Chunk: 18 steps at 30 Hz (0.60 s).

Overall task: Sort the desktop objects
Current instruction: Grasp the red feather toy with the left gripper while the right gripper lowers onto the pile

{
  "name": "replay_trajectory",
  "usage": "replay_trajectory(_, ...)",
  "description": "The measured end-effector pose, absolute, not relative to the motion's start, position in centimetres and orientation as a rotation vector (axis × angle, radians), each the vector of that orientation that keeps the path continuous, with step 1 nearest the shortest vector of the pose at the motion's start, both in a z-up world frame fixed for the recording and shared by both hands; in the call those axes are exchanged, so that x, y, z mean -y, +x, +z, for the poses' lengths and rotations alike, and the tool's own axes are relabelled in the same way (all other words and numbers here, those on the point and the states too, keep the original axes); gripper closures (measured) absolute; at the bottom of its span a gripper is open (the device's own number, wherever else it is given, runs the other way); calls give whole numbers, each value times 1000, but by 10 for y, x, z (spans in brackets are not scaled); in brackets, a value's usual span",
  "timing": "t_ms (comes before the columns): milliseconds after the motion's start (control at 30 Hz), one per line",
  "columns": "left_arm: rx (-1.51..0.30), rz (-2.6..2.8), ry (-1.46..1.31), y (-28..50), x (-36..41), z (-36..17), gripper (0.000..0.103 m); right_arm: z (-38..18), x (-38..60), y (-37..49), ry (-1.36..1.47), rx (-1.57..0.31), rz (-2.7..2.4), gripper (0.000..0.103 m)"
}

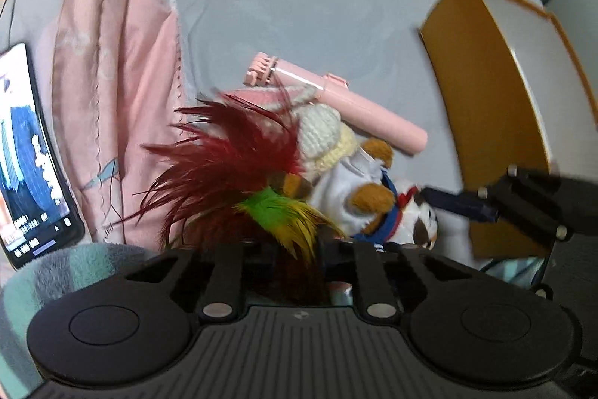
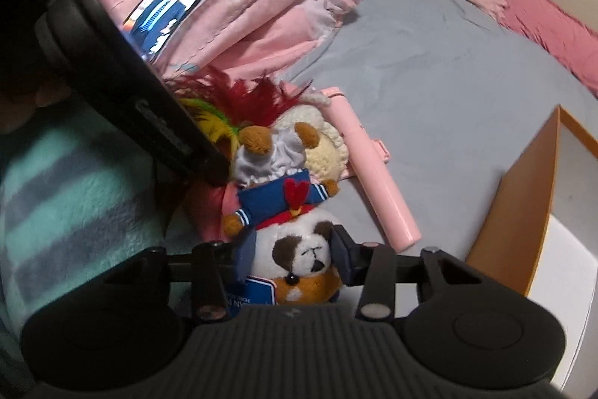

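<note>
Grey bedsheet [image 2: 429,70]; right tool [image 2: 295,258] clamps plush dog [image 2: 299,249]; left tool [image 1: 295,249] tips hidden by feather toy [image 1: 239,167], grip unclear.

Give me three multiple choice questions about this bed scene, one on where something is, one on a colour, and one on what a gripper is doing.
1. Where does the orange box stand relative to the plush dog in the right wrist view?
A. to its right
B. to its left
C. on top of it

2. What colour is the selfie stick?
A. green
B. pink
C. black

3. What is the right gripper doing?
A. hanging open over the phone
B. gripping the box
C. closed on the plush dog's head

Answers:
1 A, the box fills the right edge.
2 B, its handle is pale pink.
3 C, both fingers press the dog's head.
</note>
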State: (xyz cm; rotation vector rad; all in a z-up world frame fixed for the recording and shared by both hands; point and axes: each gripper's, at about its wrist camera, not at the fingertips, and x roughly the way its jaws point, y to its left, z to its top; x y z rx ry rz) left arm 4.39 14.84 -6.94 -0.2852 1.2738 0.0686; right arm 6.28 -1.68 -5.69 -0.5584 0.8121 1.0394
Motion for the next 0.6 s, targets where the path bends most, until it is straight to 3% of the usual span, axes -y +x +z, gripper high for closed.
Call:
replay_trajectory(133,-1226,70,-407,41,-162,-67,100,-50,24,65,-515,-819,1008,63)
replay_trajectory(600,-960,40,-479,38,-182,3,103,-30,40,110,-394,-826,774,64)
